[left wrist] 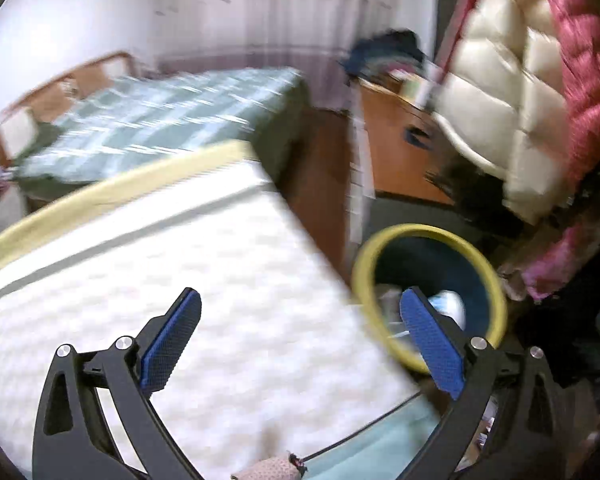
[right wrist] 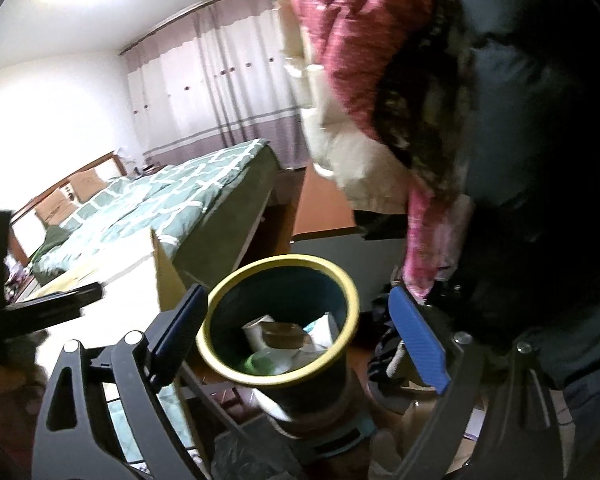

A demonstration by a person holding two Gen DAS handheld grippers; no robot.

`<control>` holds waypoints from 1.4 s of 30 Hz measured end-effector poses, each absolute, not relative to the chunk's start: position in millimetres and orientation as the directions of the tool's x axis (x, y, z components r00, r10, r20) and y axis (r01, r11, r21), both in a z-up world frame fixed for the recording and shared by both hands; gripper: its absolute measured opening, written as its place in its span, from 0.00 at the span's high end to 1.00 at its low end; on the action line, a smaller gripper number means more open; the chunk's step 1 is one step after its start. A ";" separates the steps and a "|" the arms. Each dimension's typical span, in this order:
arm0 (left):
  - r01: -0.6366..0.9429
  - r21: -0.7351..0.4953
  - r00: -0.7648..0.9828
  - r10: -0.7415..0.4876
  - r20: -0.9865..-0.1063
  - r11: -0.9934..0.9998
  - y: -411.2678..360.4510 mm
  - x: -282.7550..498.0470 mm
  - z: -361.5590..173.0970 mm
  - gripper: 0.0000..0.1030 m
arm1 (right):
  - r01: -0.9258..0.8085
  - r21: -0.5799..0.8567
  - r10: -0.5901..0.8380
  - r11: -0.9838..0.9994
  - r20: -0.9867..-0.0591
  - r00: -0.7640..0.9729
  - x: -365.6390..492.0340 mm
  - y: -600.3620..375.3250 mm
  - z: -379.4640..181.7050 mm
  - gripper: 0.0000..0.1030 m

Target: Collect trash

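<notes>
Both the left gripper point(left wrist: 300, 320) and right gripper point(right wrist: 296, 316) have black frames, silver screws, blue textured fingers point(left wrist: 172, 344)

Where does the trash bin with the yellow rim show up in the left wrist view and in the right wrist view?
Left wrist view: the trash bin sits lower right, partly behind the blue pad on the right, beside the white mattress.
Right wrist view: the trash bin is at lower centre, between the open claw's pads, with trash inside.
Shared landmark: the green patterned bed by the curtains.

Trash point(right wrist: 278, 334) in bin point(right wrist: 220, 312), bed point(right wrist: 172, 196) behind
</notes>
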State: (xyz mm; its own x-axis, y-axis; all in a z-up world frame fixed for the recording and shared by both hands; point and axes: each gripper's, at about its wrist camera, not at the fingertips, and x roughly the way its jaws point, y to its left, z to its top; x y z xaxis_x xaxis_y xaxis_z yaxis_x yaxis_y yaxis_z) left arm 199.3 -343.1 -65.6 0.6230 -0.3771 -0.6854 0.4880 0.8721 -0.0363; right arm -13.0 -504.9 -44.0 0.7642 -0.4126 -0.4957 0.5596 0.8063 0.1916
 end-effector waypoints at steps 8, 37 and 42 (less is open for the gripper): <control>0.234 -0.031 0.760 -0.203 -0.617 0.972 -184.1 160.7 -47.2 0.05 | 0.427 0.176 -0.296 0.887 -0.493 0.818 9.5 -458.6 -33.0 0.14; 0.013 -0.086 0.891 -0.050 -0.451 0.996 -25.0 14.8 -3.2 0.05 | 0.189 0.099 -0.125 0.977 -0.451 0.884 2.4 -351.9 -4.0 0.07; 0.023 -0.082 0.895 -0.057 -0.442 0.996 -28.0 14.0 -1.2 0.05 | 0.184 0.107 -0.115 0.977 -0.465 0.878 8.0 -349.5 -5.6 0.07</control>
State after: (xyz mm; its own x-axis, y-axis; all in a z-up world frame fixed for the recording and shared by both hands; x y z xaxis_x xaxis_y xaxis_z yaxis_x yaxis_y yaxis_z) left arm 14.0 -28.0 -1.2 0.8951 -0.0571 -0.4422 0.0228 0.9963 -0.0824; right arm 8.0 -349.5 -5.6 0.8777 -0.1146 -0.4653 0.1842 0.9771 0.1068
